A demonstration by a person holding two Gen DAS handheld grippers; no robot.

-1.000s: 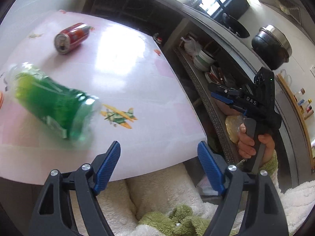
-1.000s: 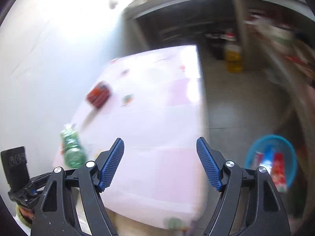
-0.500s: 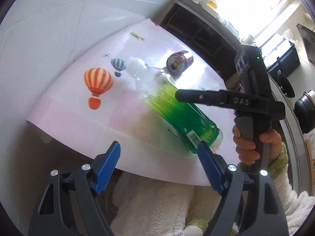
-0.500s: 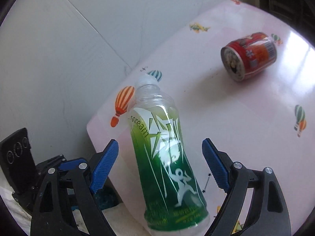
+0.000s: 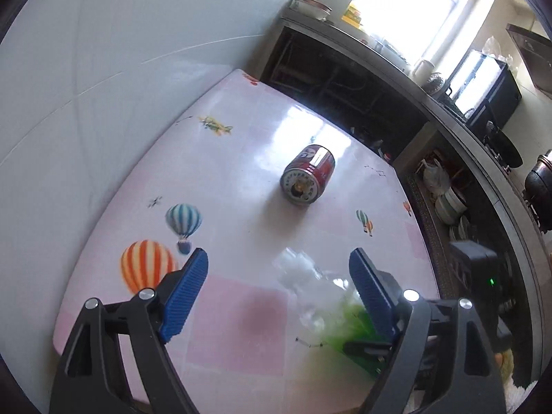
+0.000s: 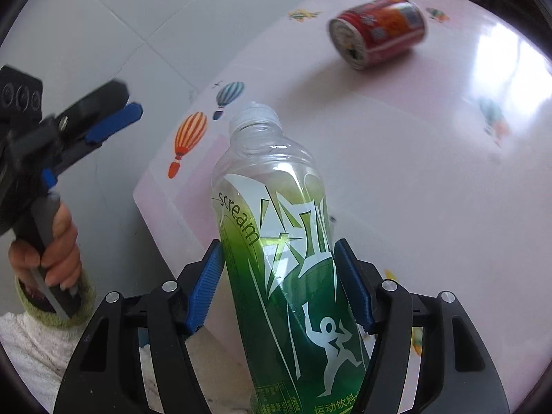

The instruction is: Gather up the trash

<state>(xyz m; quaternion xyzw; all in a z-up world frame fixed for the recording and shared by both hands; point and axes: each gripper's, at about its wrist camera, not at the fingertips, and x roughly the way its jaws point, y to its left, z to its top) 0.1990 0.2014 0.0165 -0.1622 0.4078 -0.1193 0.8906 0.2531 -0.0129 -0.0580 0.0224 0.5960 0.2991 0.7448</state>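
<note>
- Worktop (image 5: 241, 310): pink, glossy, printed with balloons and planes; tiled wall behind.
- Green bottle (image 6: 289, 276), label "scream": clamped in right gripper (image 6: 279, 286).
- Red can (image 5: 308, 179): lying on worktop.
- Left gripper (image 5: 277, 293): jaws apart, empty.

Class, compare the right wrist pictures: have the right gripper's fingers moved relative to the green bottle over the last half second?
Yes. The right gripper has closed inward: its blue pads now press the green bottle, with the balloon-print table behind.

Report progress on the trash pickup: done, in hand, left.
Done: nothing visibly binned; no bin shows. In hand: the right gripper has its jaws closed on the green bottle, by the table edge. Left: the red can lies on its side; the left gripper is open.
</note>
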